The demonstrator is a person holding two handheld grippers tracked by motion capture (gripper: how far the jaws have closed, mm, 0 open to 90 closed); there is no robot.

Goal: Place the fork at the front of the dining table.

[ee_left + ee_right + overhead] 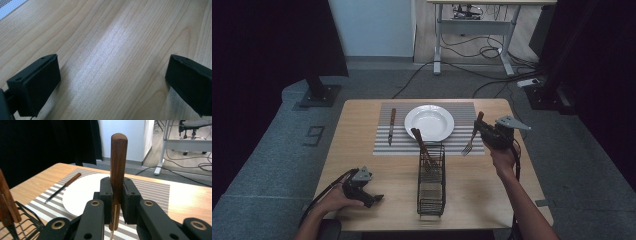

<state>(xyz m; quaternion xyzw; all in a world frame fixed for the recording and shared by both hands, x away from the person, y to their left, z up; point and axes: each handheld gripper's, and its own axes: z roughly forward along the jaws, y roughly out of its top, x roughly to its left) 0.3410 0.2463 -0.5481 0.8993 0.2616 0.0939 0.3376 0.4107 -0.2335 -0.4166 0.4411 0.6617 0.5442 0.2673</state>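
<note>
Fork [470,139]: wooden handle, metal tines. It is pinched between the closed jaws of the right gripper [484,131], above the striped mat's right edge, to the right of the plate [429,122]. Its long axis runs steeply, handle end up and away from the person, tines down toward the mat. In the right gripper view the rounded brown handle [118,162] stands upright between the two black pads of the right gripper [118,192]; the metal part below is a thin pale sliver, mostly hidden behind the jaw linkage.

Plate: white, round, shallow, with a broad rim, at the centre of the mat [462,111].

Mat: rectangular, fine grey and white stripes, lying flat on the table [362,145] (light wood, visible grain).

Knife [391,126]: wooden handle, dark blade, lying on the mat left of the plate, long axis running away from the person, handle at the far end.

Basket [431,186]: black wire, narrow and rectangular, in front of the plate on bare wood. Wooden-handled utensils [422,145] lean out of its far end toward the plate; their working ends are lost inside the mesh.

Left gripper [374,199]: resting low on the table to the left of the basket, held by the left hand [337,199]. In its own view the left gripper [112,82] has its jaws spread wide over bare wood, nothing between them.
</note>
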